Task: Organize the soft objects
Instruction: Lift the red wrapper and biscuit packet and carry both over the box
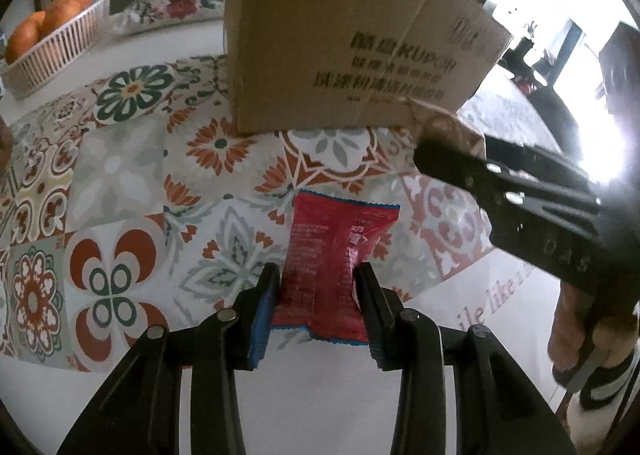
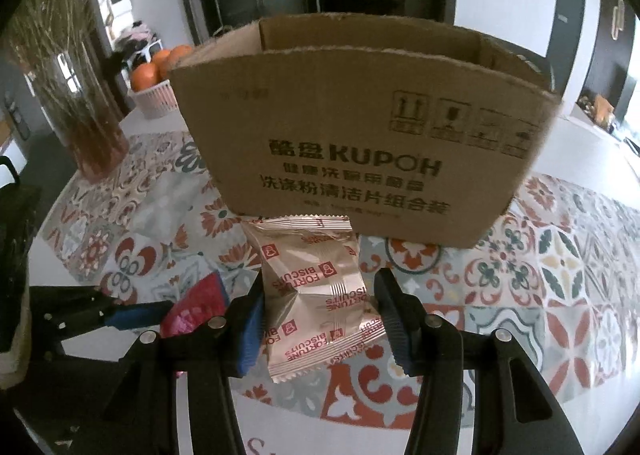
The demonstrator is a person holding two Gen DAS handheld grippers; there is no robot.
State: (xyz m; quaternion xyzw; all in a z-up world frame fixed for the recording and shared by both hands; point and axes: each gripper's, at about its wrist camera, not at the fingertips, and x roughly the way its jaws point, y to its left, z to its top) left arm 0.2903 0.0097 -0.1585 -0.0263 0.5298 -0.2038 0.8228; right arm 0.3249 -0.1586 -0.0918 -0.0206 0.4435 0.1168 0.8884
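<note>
My left gripper (image 1: pixel 316 287) is shut on a red snack packet (image 1: pixel 334 259) and holds it over the patterned tablecloth (image 1: pixel 120 183), in front of an open cardboard box (image 1: pixel 352 47). My right gripper (image 2: pixel 320 295) is shut on a pale pink Fortune Biscuits packet (image 2: pixel 316 291), just in front of the same box (image 2: pixel 360 143). The right gripper's arm (image 1: pixel 520 199) shows at the right of the left wrist view. The left gripper (image 2: pixel 132 315) with the red packet (image 2: pixel 196 307) shows at the lower left of the right wrist view.
A white basket of oranges (image 1: pixel 52 43) and a floral tissue box (image 1: pixel 172 3) stand behind the box on the left. A vase of dried twigs (image 2: pixel 88 115) stands at the left in the right wrist view. The table's white edge runs along the front.
</note>
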